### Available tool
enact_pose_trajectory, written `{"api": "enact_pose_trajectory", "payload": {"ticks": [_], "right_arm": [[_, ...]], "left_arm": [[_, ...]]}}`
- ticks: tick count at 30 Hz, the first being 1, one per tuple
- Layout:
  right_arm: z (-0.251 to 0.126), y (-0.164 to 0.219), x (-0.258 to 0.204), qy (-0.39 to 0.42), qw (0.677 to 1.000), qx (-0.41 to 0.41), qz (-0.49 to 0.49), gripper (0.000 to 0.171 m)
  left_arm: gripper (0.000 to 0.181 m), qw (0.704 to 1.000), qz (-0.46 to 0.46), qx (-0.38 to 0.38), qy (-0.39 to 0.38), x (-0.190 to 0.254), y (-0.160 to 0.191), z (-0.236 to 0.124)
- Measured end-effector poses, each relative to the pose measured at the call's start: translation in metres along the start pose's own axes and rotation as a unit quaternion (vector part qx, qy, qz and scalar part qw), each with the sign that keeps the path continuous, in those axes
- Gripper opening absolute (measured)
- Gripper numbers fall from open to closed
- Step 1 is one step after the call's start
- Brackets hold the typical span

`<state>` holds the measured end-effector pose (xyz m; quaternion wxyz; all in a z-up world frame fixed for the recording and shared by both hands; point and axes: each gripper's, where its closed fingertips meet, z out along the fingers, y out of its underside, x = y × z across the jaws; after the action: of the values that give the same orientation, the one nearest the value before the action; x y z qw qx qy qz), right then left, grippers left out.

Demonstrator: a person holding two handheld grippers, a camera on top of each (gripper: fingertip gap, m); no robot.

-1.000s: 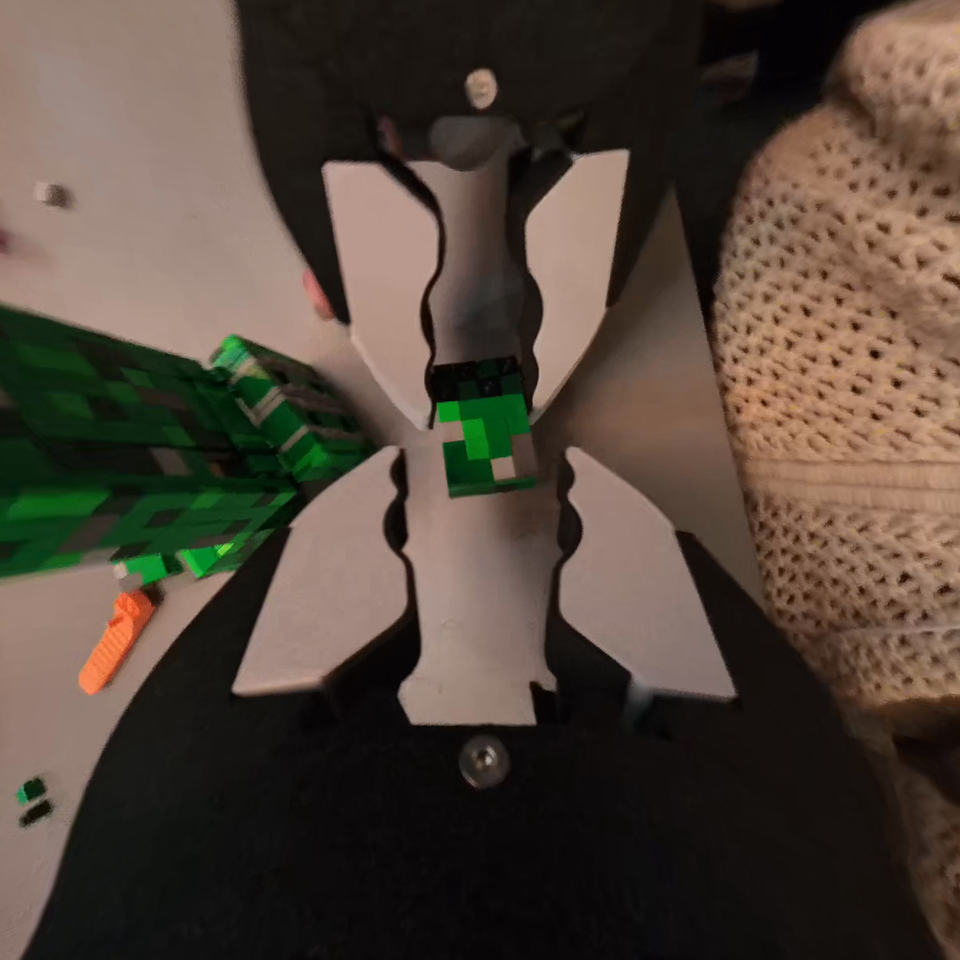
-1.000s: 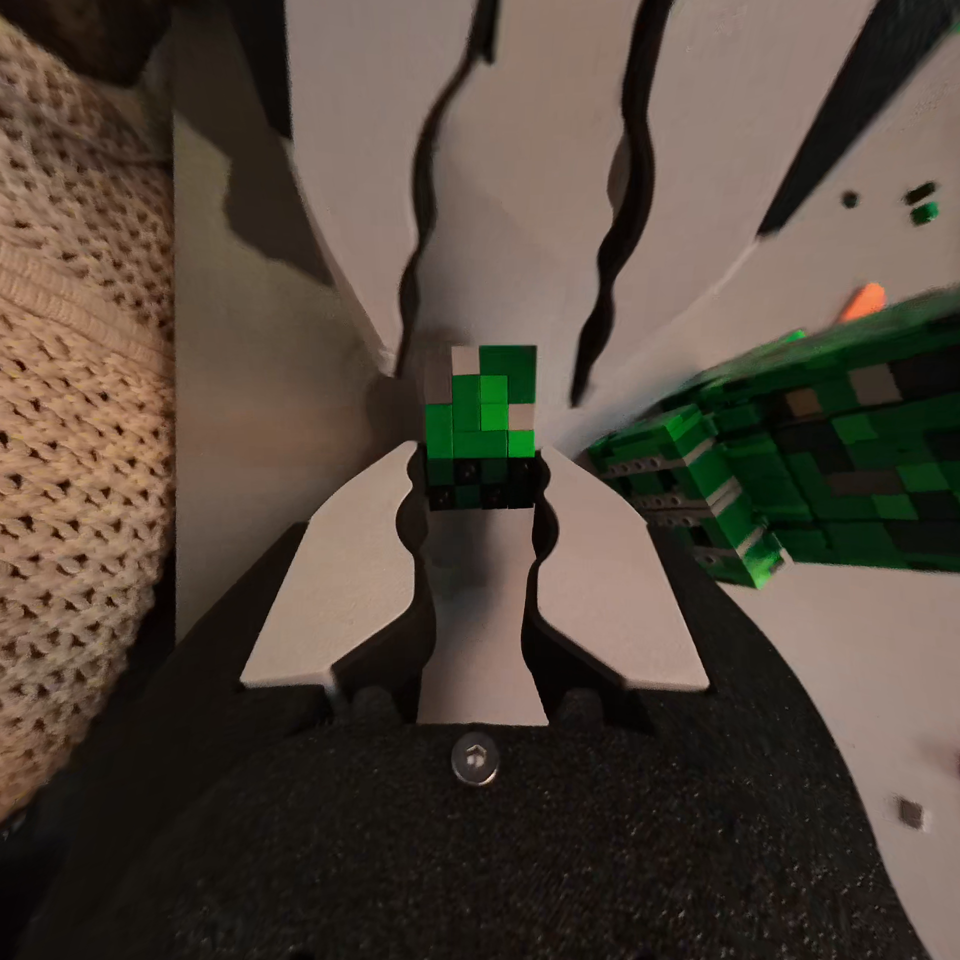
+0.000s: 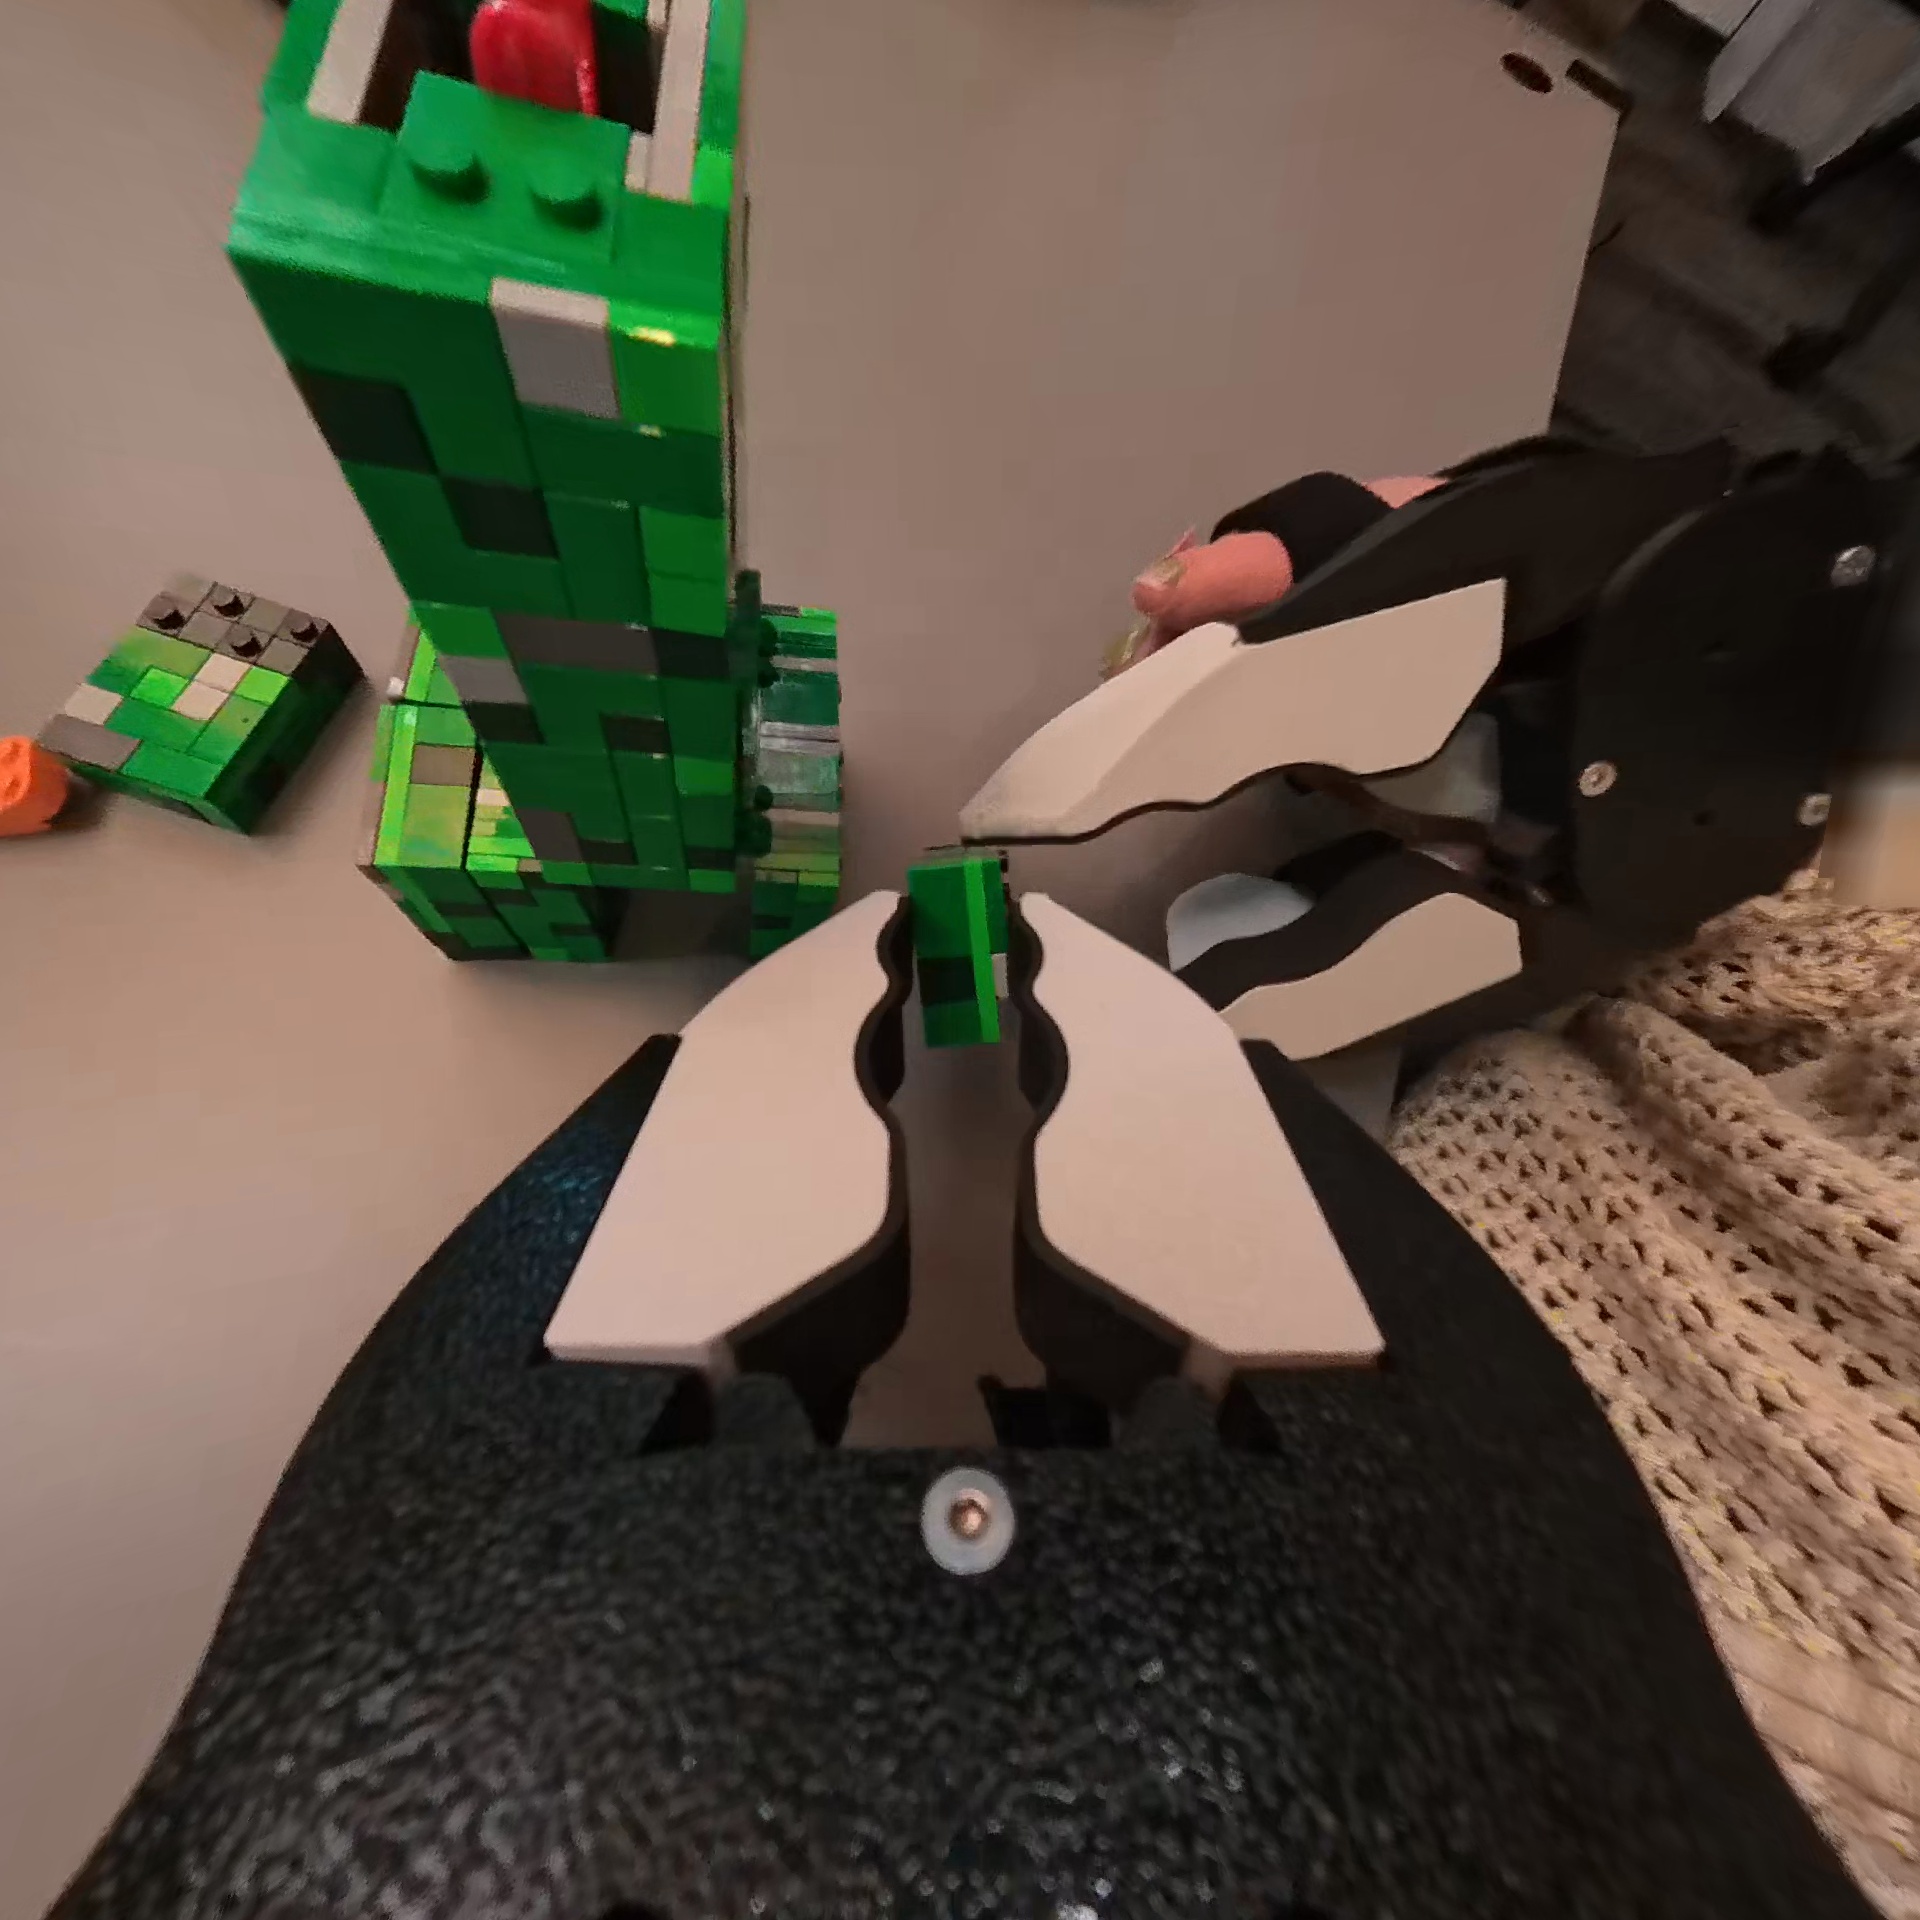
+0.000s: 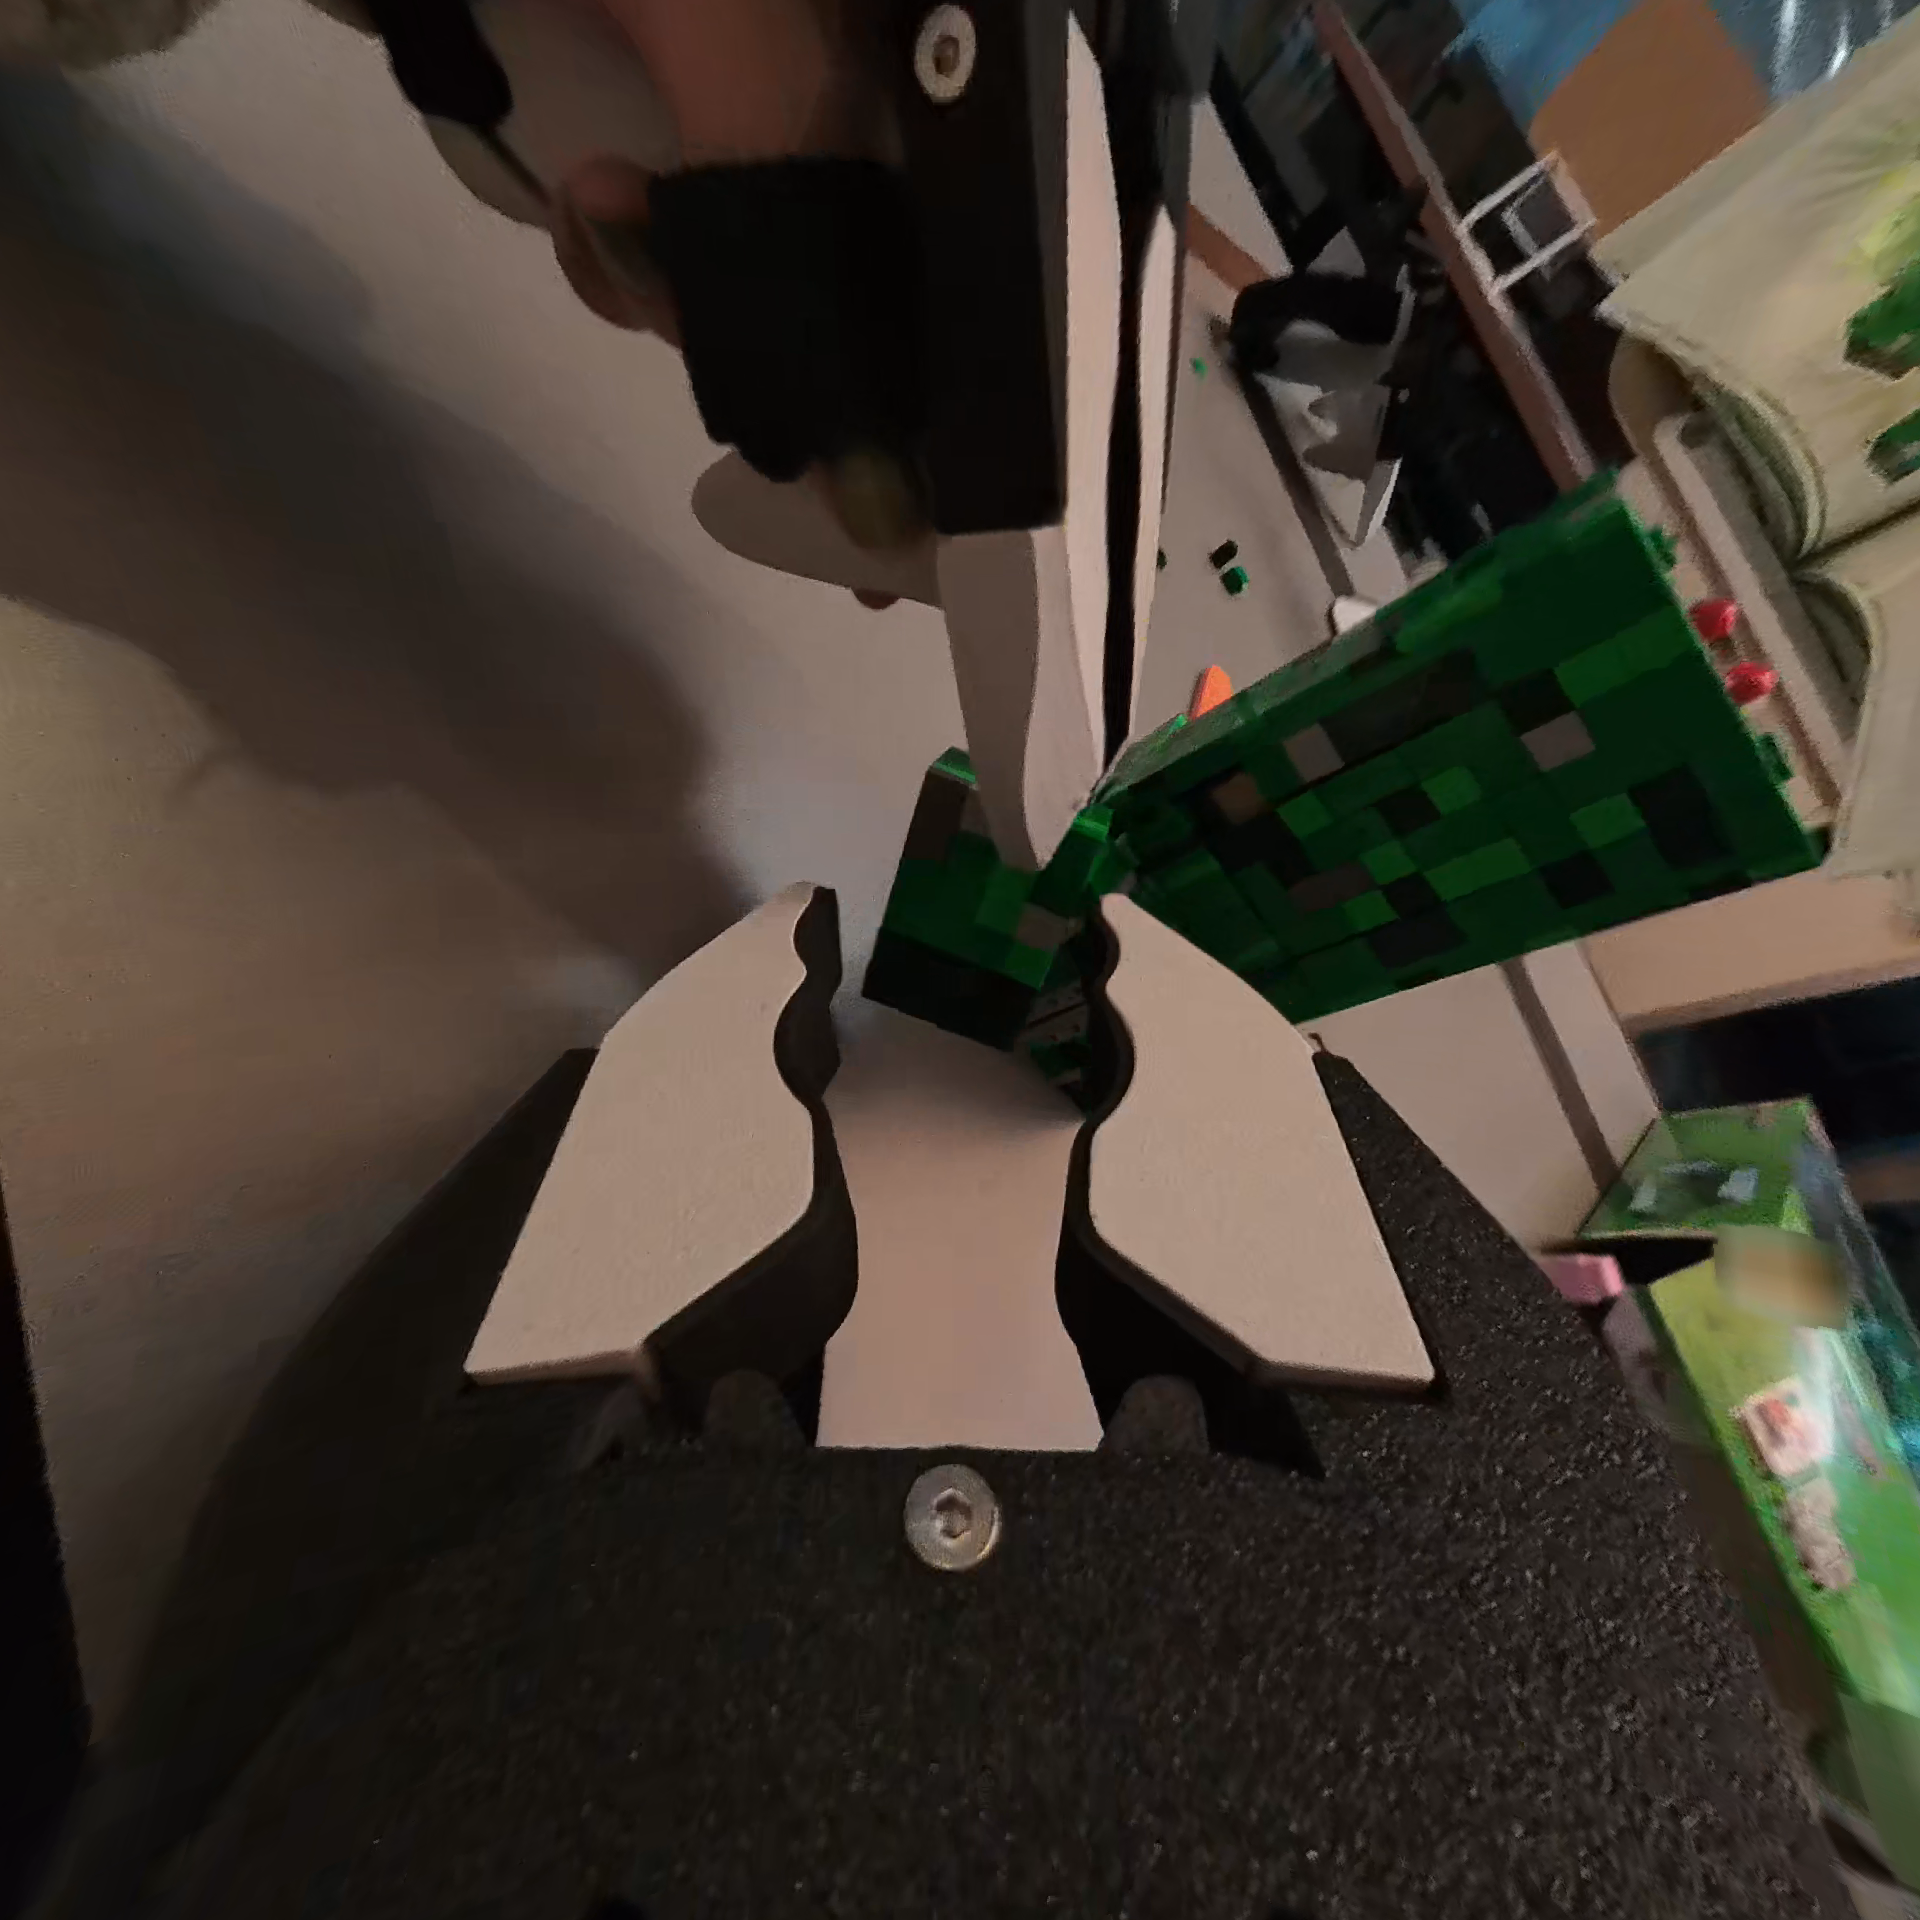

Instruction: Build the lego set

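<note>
The left claw (image 3: 961,914) is clamped on a small green block (image 3: 958,961), partly hidden between its fingers. The right claw (image 4: 961,914) stands apart. Beyond, the green tower (image 3: 551,540) rises from the tabletop (image 3: 1143,312), its top cut off.

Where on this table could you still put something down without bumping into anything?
Bare table lies left of the left gripper, below the green tower, and beyond it at upper right. It is crowded between tower, held green block and right gripper.
</note>
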<state>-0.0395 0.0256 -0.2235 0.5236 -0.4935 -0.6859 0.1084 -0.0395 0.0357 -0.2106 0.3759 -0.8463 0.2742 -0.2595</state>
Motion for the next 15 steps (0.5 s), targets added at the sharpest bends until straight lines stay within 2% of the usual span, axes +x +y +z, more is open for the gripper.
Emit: {"api": "enact_pose_trajectory", "payload": {"ticks": [1, 5, 9, 13, 15], "right_arm": [[0.002, 0.003, -0.001, -0.003, 1.000, -0.015, 0.017, 0.045], [0.007, 0.010, 0.001, 0.011, 0.996, -0.053, 0.066, 0.040], [0.009, 0.012, 0.006, 0.034, 0.994, -0.054, 0.089, 0.036], [0.011, 0.020, 0.008, 0.034, 0.990, -0.054, 0.127, 0.035], [0.012, 0.025, 0.010, 0.033, 0.984, -0.053, 0.169, 0.035]], "left_arm": [[0.016, 1.000, 0.000, -0.002, -0.002, 0.000, 0.000, 0.001], [0.016, 1.000, -0.010, -0.006, -0.002, 0.000, -0.002, 0.005], [0.017, 1.000, -0.012, 0.005, -0.006, -0.002, -0.005, 0.005], [0.051, 0.999, -0.002, 0.023, -0.047, -0.014, -0.004, -0.015], [0.050, 0.997, -0.008, 0.047, -0.058, -0.023, -0.004, -0.028]]}}
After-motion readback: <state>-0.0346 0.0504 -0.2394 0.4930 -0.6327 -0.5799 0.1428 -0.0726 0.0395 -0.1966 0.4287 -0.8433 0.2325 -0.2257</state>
